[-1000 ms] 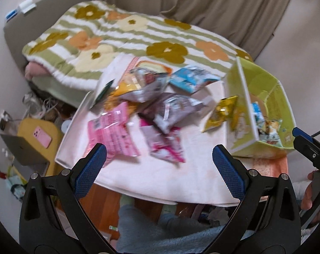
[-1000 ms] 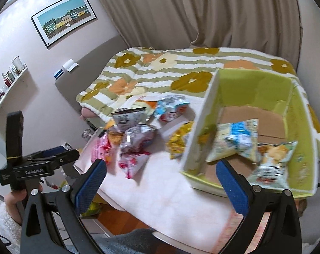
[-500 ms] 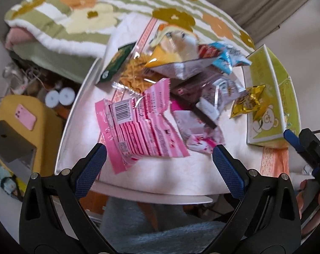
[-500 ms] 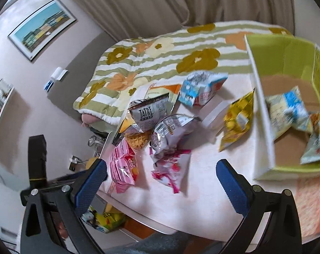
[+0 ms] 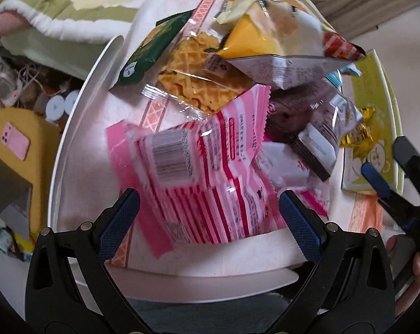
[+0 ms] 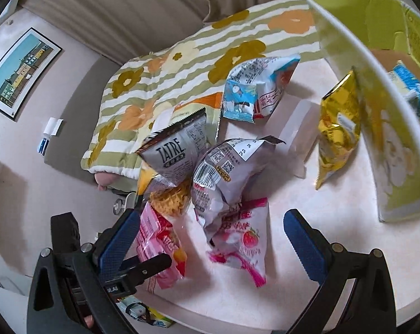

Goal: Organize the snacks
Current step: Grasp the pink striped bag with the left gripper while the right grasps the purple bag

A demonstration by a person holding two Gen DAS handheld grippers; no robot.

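Pick step: my left gripper (image 5: 208,208) was wide open, straddling the pink striped packet (image 5: 199,172). Right gripper (image 6: 210,236) was wide open, empty. Next, I judged: close, carry to green box (image 6: 388,139).

Probably a home bedroom: floral quilt (image 6: 182,64), curtains (image 6: 143,8), framed picture (image 6: 18,69).

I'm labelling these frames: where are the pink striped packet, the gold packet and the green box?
pink striped packet (image 5: 199,178): left wrist view, on its striped middle.
gold packet (image 6: 338,128): right wrist view, on its crinkled front.
green box (image 6: 396,150): right wrist view, on its outer side wall.
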